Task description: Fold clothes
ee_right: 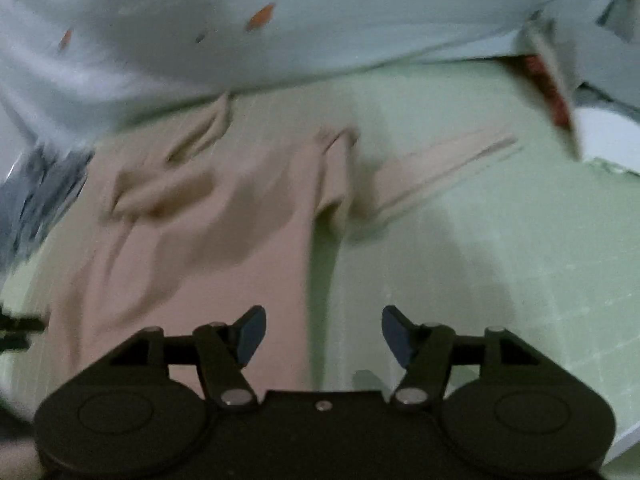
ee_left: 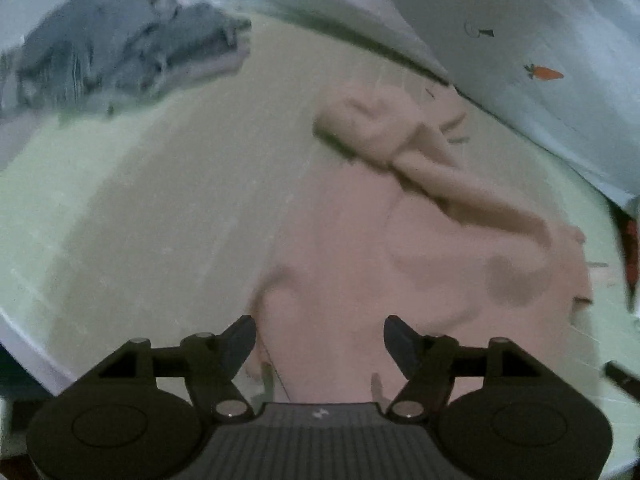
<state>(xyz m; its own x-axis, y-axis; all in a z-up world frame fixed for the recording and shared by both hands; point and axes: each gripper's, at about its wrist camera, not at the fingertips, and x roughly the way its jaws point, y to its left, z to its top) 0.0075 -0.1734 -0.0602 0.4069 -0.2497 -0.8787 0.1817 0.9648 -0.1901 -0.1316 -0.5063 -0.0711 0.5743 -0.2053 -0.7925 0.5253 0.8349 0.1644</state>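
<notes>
Hovering over the pink garment (ee_left: 360, 264) with the left gripper (ee_left: 320, 340), jaws standing apart and gripping nothing. Likewise hanging the right gripper (ee_right: 322, 336) wide and empty above the garment's straight edge (ee_right: 310, 280), cloth at 11 o'clock, bare green cutting mat (ee_right: 500, 240) at 1 o'clock. Lying mostly flat on the mat, one sleeve (ee_left: 420, 148) bunching at 1 o'clock. Seemingly pausing between folds; next, probably calling for pinching sleeve or hem and carrying it across. Farther off, grey clothes (ee_left: 120, 52) heaping at 10 o'clock, a pale carrot-print sheet (ee_left: 520, 40) beyond.
</notes>
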